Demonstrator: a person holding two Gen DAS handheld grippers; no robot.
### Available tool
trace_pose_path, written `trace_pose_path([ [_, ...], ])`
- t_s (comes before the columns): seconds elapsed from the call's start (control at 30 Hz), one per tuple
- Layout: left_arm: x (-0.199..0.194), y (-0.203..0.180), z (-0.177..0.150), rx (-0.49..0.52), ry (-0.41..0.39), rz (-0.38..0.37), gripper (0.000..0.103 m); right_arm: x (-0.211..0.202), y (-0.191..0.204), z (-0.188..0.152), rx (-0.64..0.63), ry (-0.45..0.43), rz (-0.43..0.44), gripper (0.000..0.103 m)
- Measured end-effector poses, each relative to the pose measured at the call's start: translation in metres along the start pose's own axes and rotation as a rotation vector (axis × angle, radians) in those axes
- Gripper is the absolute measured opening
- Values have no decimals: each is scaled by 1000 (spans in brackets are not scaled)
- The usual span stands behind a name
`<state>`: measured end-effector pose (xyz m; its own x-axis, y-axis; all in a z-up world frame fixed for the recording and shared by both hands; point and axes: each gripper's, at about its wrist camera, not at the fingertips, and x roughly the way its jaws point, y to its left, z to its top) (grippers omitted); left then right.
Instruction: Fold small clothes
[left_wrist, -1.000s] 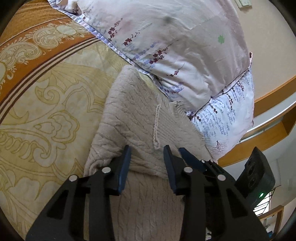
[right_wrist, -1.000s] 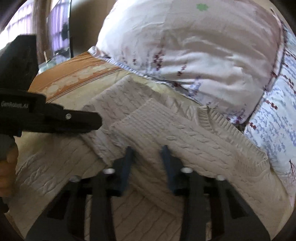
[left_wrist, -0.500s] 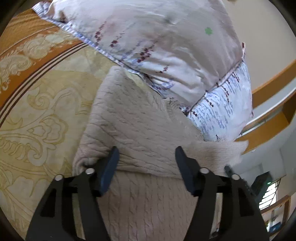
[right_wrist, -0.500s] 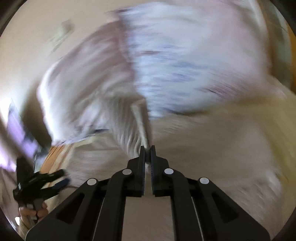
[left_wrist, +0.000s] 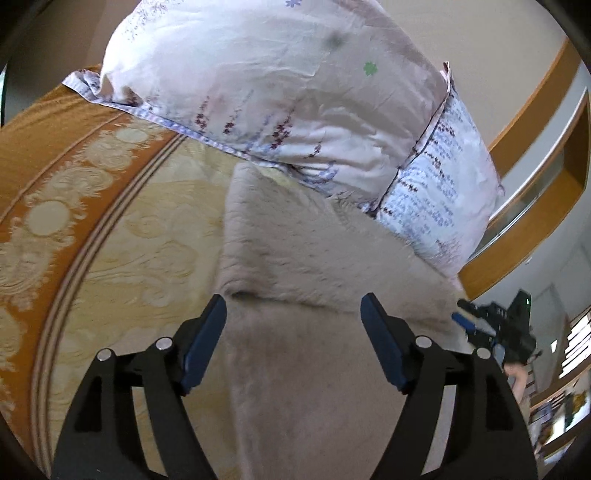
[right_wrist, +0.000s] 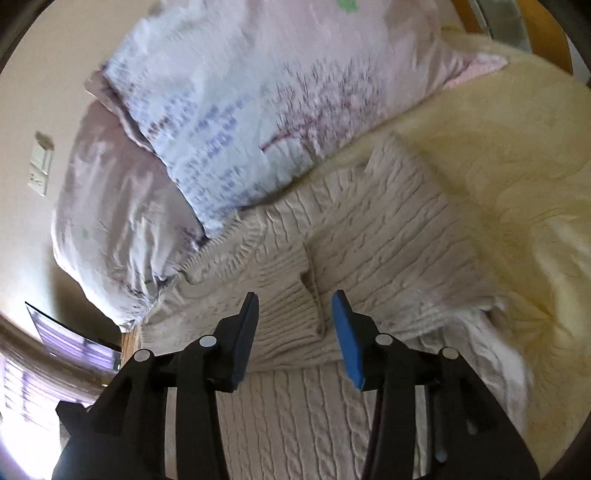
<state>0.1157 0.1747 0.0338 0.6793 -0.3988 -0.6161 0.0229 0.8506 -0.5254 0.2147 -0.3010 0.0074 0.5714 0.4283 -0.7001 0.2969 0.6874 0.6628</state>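
Observation:
A beige cable-knit sweater (left_wrist: 303, 258) lies on the bed with parts folded over its body; it also shows in the right wrist view (right_wrist: 369, 236). My left gripper (left_wrist: 293, 317) is wide open and empty, just above the sweater's folded edge. My right gripper (right_wrist: 295, 314) is open and empty, its jaws standing either side of a folded ribbed sleeve cuff (right_wrist: 295, 314) on the sweater. The right gripper also shows small at the far right of the left wrist view (left_wrist: 495, 328).
Two floral pillows (left_wrist: 295, 96) lie against the sweater's far edge, also in the right wrist view (right_wrist: 240, 110). The bedspread is yellow with an orange patterned border (left_wrist: 55, 166). A wooden headboard (left_wrist: 524, 229) runs at the right.
My left gripper has opened wider and pulled back. My right gripper was shut on a sweater sleeve half a second ago; it has let go and now stands open over the laid-down cuff.

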Motion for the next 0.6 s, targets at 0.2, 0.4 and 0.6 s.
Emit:
trace_pose_path([
  [0.2,-2,9,-11,16,39,35,75,13,2,-8,-12,45,9,25],
  [0.4,5,9,-18,24,69,38,75,-5,21,-9,-116,-79,11,9],
  [0.6,8,8,-21,39,77,37,75,0,-3,-7,-72,-105,-176,9],
])
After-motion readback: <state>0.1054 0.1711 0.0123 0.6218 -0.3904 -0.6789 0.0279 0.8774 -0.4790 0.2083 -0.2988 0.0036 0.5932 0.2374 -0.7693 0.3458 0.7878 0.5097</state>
